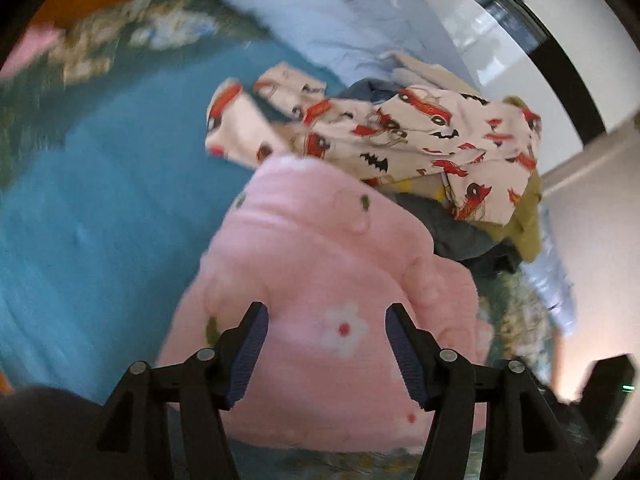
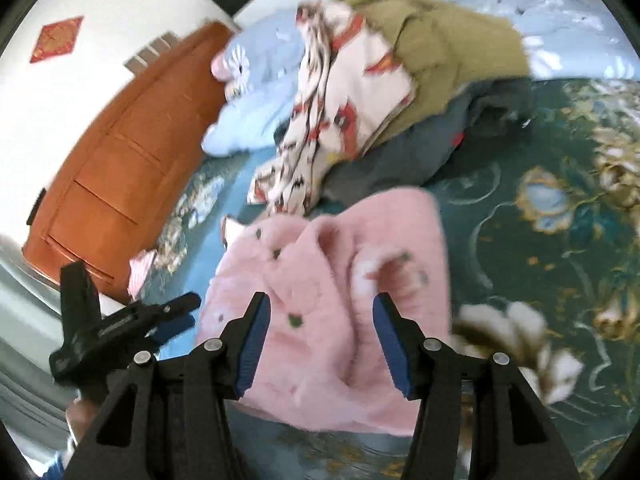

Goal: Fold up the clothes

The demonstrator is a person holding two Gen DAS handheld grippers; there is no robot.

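The pink garment (image 1: 320, 280) is lying bunched on the teal bedspread (image 1: 100, 220) and is serving as the reference point here. The left gripper (image 1: 326, 312) is hovering over the garment's near edge with its fingers standing wide apart and nothing between them; whether the pads are touching the fabric cannot be told. The right gripper (image 2: 320, 304) is likewise pointing at the pink garment (image 2: 332, 300), fingers spread apart and gripping nothing. In the right wrist view, the left gripper (image 2: 176, 316) is showing to the left of the garment. Just beyond the garment, a pile of clothes is sitting: a white car-print piece (image 1: 440, 136) is lying on top, an olive piece (image 2: 432, 32) and a grey piece (image 2: 400, 160) are lying beside and under it. A pale blue quilt (image 1: 332, 20) is lying beyond the pile. A wooden door (image 2: 120, 152) is standing to the left, well apart from the garment.
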